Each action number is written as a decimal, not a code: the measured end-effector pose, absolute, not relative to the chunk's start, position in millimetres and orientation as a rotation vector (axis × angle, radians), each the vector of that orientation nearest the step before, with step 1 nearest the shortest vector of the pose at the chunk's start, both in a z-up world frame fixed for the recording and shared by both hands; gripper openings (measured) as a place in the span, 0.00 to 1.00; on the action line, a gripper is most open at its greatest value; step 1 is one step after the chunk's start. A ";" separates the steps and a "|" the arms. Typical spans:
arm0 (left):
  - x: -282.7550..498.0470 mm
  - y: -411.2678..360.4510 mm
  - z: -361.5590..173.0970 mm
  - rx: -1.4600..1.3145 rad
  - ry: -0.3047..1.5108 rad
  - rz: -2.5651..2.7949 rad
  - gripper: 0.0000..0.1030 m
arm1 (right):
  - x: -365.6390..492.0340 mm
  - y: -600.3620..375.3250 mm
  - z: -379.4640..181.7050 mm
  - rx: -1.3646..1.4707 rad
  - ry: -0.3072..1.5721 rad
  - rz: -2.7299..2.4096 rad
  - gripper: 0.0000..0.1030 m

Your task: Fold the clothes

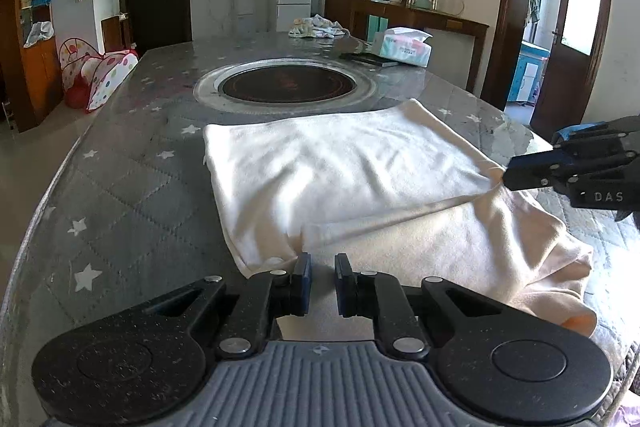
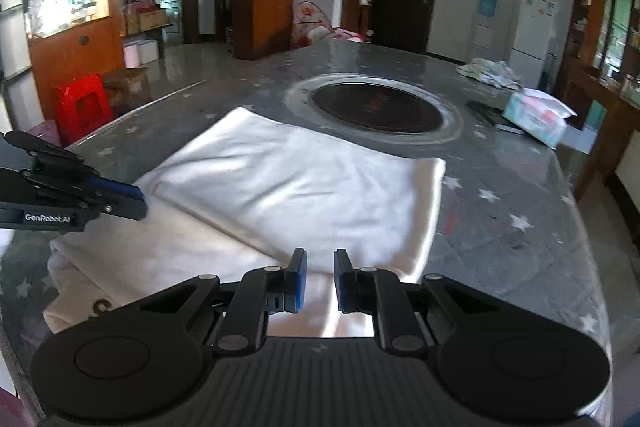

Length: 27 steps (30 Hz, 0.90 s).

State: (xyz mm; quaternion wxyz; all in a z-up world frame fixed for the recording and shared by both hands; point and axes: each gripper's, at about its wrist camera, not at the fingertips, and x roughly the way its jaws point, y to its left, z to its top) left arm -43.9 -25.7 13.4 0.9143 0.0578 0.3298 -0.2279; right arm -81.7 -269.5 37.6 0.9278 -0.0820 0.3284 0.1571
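Observation:
A white garment lies on the table with its far part folded over toward me. My left gripper sits at the near left corner of that fold, its blue pads a narrow gap apart with cloth showing below. My right gripper is at the other end of the fold edge on the white garment, also slightly open. Each gripper shows in the other's view: the right gripper touches the fold corner, and the left gripper hovers at its corner.
The grey star-patterned table cover has a round inset hob behind the garment. A tissue pack, a dark flat object and a crumpled cloth lie at the far end. A red stool stands off the table.

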 end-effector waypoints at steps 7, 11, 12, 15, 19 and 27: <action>-44.9 -22.8 12.9 0.114 0.680 -0.467 0.16 | -83.9 -272.6 31.2 -0.206 0.720 0.314 0.12; -45.2 -24.3 12.5 0.117 0.677 -0.467 0.16 | -100.0 -269.8 39.4 -0.240 0.713 0.366 0.12; -45.3 -23.8 12.5 0.116 0.677 -0.467 0.16 | -101.9 -268.4 37.3 -0.251 0.725 0.372 0.12; -45.3 -22.3 12.4 0.112 0.677 -0.467 0.16 | -108.5 -267.9 31.5 -0.275 0.757 0.375 0.13; -45.4 -20.9 12.3 0.110 0.676 -0.468 0.16 | -117.6 -277.7 34.6 -0.235 0.766 0.356 0.24; -46.5 -18.9 11.2 0.108 0.672 -0.474 0.17 | -122.9 -280.4 33.3 -0.181 0.792 0.373 0.08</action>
